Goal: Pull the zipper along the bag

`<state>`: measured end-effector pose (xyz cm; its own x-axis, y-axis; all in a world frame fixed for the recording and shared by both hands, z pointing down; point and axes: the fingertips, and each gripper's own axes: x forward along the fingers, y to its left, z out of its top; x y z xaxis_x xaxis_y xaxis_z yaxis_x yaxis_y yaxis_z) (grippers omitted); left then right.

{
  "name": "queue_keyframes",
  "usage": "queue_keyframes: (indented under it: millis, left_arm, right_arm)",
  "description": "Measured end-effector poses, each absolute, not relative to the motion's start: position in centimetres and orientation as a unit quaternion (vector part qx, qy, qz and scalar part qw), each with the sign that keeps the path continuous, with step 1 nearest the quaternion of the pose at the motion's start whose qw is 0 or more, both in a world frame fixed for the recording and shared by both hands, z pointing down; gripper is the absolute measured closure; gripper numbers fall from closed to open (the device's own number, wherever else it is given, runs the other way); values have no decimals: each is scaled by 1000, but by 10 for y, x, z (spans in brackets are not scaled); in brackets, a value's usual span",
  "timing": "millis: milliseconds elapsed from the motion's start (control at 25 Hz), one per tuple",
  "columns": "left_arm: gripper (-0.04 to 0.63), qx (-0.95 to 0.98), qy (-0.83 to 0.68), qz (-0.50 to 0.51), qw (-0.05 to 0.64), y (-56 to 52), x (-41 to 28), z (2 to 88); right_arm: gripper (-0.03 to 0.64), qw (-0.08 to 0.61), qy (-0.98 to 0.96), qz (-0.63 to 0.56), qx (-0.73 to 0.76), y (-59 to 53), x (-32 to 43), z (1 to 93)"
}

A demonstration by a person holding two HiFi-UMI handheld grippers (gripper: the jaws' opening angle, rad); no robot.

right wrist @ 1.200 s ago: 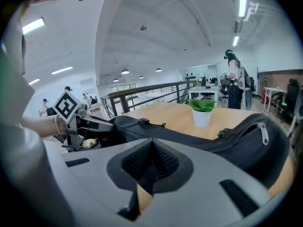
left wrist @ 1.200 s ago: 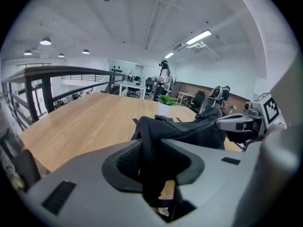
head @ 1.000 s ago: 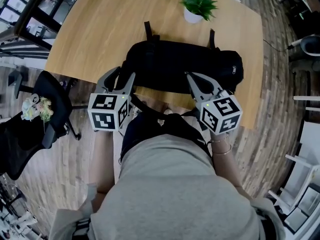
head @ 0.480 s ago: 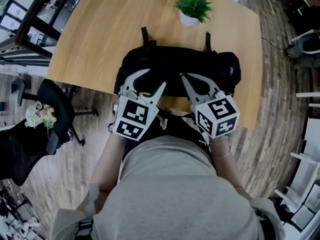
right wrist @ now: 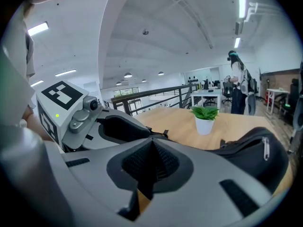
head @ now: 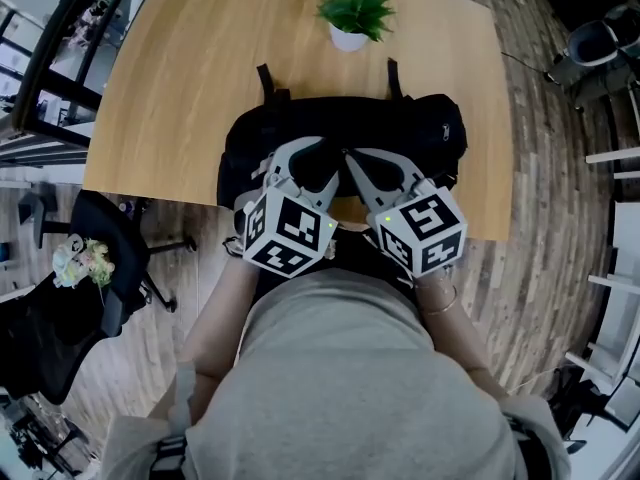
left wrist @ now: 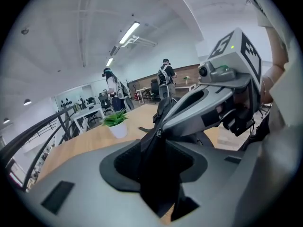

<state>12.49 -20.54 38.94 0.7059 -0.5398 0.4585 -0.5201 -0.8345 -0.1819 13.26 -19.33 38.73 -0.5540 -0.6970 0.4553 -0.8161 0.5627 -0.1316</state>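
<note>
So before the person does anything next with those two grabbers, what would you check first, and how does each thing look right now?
1. Bag resting on the table: ok.
2. Right gripper steadying the bag: ok, its jaws are closed on a raised fold of fabric.
3. Left gripper ready to grip: ok, its jaws are apart and have just been closing, with bag fabric between them but not pinched.
4. Zipper pull found: cannot tell; only a small metal glint shows at the right gripper's tip.
5. Potted plant out of the way: ok, it stands behind the bag, apart from it.
</note>
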Motion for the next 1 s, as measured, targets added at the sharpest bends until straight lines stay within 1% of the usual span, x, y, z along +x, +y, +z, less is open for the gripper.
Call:
queue_keyframes:
  millis: [80, 160, 280, 400, 1000]
  left_arm:
    - [420, -924, 279, -259, 23, -206, 128, 391]
    - [467, -923, 273, -269, 36, -206, 129, 393]
    - [494, -921, 268, -279, 51, -205, 128, 395]
    - [520, -922, 264, -280, 51, -206, 127, 396]
    - [531, -928, 267, -260, 19, -211, 122, 393]
  right_arm:
    - [609, 176, -864, 167, 440, -194, 133, 387]
    - [607, 176, -863, 167, 444, -194, 133, 387]
    - [608, 176, -862, 164, 446, -194, 133, 387]
    - [608, 174, -861, 167, 447, -195, 134, 388]
    - [607, 167, -836, 175, 492, -201, 187, 392]
